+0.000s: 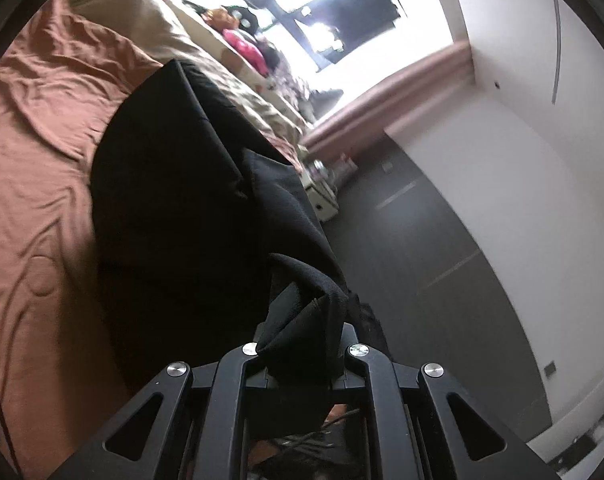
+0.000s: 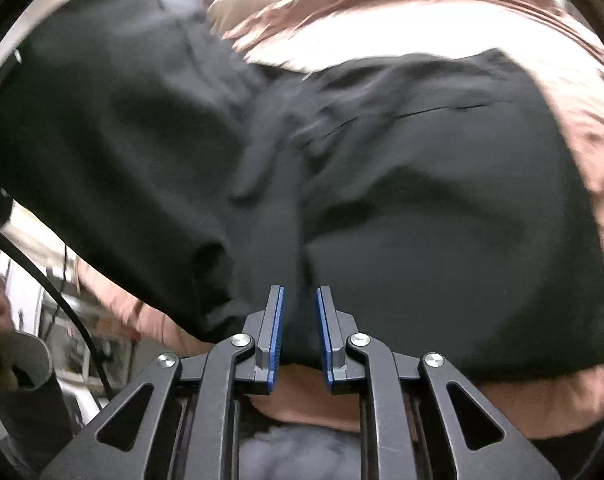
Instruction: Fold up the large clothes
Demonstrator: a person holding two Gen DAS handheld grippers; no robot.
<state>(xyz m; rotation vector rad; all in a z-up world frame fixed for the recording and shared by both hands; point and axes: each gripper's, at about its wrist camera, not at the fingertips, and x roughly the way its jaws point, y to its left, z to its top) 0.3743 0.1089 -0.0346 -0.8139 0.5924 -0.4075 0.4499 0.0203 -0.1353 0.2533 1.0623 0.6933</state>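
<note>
Left gripper (image 1: 302,354): closed on a bunched fold of the black garment (image 1: 174,208), which is held lifted.
Right gripper (image 2: 300,340): jaws parted a little, cloth lying between the blue pads (image 2: 277,336); whether it is pinched cannot be told.
Black garment: spread over the bed (image 1: 30,168), near its floor-side edge.
Bed: covered by a rust-brown sheet, pillows (image 1: 142,12) at the far end.
</note>
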